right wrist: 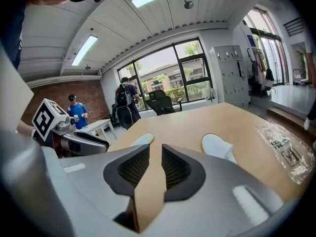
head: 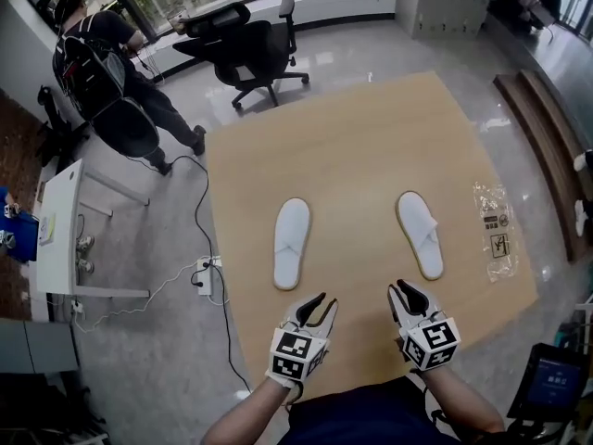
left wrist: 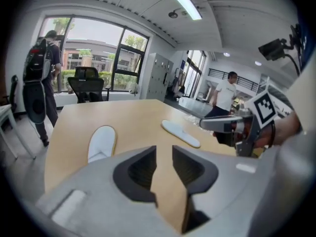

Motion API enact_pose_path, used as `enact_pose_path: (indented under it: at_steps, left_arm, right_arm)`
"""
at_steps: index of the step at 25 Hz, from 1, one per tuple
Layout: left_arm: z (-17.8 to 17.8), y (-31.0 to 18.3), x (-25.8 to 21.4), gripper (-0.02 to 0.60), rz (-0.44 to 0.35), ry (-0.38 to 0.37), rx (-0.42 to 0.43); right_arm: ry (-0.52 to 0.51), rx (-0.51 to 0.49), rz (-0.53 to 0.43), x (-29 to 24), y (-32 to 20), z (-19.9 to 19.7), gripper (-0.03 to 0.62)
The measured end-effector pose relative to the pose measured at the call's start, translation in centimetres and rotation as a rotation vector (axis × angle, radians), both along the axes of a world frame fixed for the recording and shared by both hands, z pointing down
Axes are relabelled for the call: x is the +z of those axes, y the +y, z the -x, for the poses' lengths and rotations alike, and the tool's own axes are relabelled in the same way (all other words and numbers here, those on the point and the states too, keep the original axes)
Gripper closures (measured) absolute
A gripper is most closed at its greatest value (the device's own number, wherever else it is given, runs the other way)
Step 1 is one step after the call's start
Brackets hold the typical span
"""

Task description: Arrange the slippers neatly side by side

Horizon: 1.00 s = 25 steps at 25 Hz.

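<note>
Two white slippers lie apart on the wooden table (head: 352,146). The left slipper (head: 291,242) points away from me; the right slipper (head: 421,233) lies a little skewed, well to its right. My left gripper (head: 318,305) hovers near the table's front edge, just below the left slipper, its jaws open a narrow gap with nothing between them. My right gripper (head: 405,293) hovers below the right slipper, also open a little and empty. In the left gripper view the left slipper (left wrist: 101,142) and right slipper (left wrist: 180,133) lie ahead of the left gripper (left wrist: 164,158). The right gripper (right wrist: 155,161) faces both slippers (right wrist: 217,146).
A clear plastic bag (head: 494,227) lies at the table's right edge. A black office chair (head: 250,49) stands beyond the far edge. A person with a backpack (head: 111,72) stands at far left near a white desk (head: 60,239). Cables (head: 199,221) trail on the floor left of the table.
</note>
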<state>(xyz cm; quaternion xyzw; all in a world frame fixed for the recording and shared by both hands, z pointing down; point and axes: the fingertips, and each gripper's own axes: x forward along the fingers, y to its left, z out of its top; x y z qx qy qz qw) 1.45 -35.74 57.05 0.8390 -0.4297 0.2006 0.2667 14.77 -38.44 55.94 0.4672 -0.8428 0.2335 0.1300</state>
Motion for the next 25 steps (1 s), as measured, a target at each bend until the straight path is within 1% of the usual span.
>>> enact_pose_path:
  at_steps: [3, 6, 10, 14, 17, 21, 25]
  left_arm:
    - [0.8, -2.6, 1.5, 0.448, -0.019, -0.068, -0.022]
    - [3.0, -5.2, 2.8, 0.408, -0.028, -0.132, -0.073]
    - [6.5, -8.1, 5.0, 0.344, 0.017, -0.177, -0.148]
    - [9.6, -10.1, 7.5, 0.304, 0.071, -0.236, -0.196]
    - [11.4, -11.6, 9.8, 0.301, 0.112, -0.284, -0.212]
    - [14.3, -13.6, 11.4, 0.301, 0.149, -0.316, -0.241]
    - [15.2, -15.0, 12.8, 0.302, 0.177, -0.345, -0.242]
  right_arm:
    - [0.044, 0.015, -0.007, 1.8, -2.5, -2.6, 0.476]
    - [0.107, 0.038, -0.011, 3.5, -4.7, -5.4, 0.442]
    - [0.163, 0.075, 0.014, 6.2, -7.1, -8.9, 0.385]
    - [0.201, 0.128, 0.057, 9.1, -8.9, -12.4, 0.350]
    - [0.225, 0.158, 0.102, 11.7, -10.0, -14.6, 0.338]
    - [0.261, 0.172, 0.122, 13.4, -11.9, -15.7, 0.335]
    - [0.267, 0.159, 0.150, 15.2, -13.0, -16.3, 0.335]
